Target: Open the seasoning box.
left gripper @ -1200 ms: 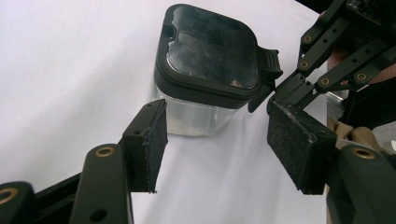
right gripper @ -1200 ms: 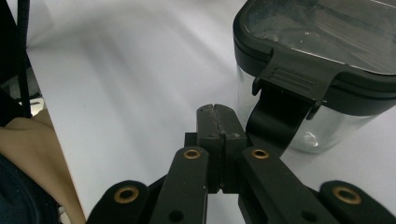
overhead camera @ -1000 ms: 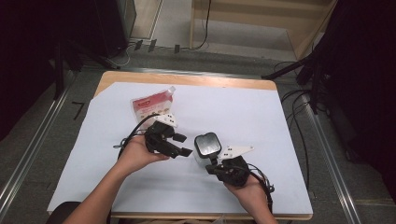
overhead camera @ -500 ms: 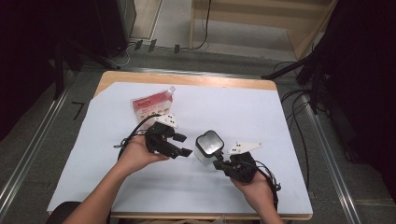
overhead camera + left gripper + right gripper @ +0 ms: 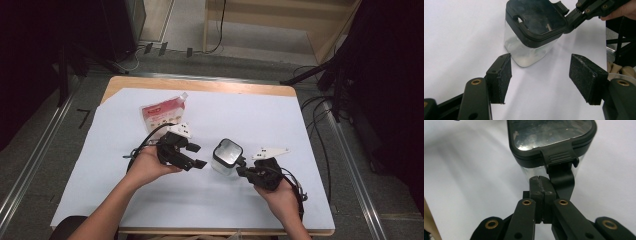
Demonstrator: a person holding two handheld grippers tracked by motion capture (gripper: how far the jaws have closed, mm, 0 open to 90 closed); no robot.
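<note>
High view: a clear container [image 5: 226, 157] with a black latching lid stands mid-frame on the white surface [image 5: 260, 125]. Right hand-held gripper [image 5: 243, 171], jaws closed empty, presses its latch; left hand-held gripper [image 5: 196, 156] waits open beside it and should clamp squarely on the walls before lifting.

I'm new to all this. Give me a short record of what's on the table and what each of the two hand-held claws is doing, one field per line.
Surface: white sheet over a wooden table
Main item: clear square container with a black lid
Left gripper: jaws open, aimed at the container, not touching it
Right gripper: jaws shut with nothing between them, tips at the container's lid latch
Other item: red and white pouch lying behind the left hand
Container contents: a little pale matter at the bottom, too unclear to name
</note>
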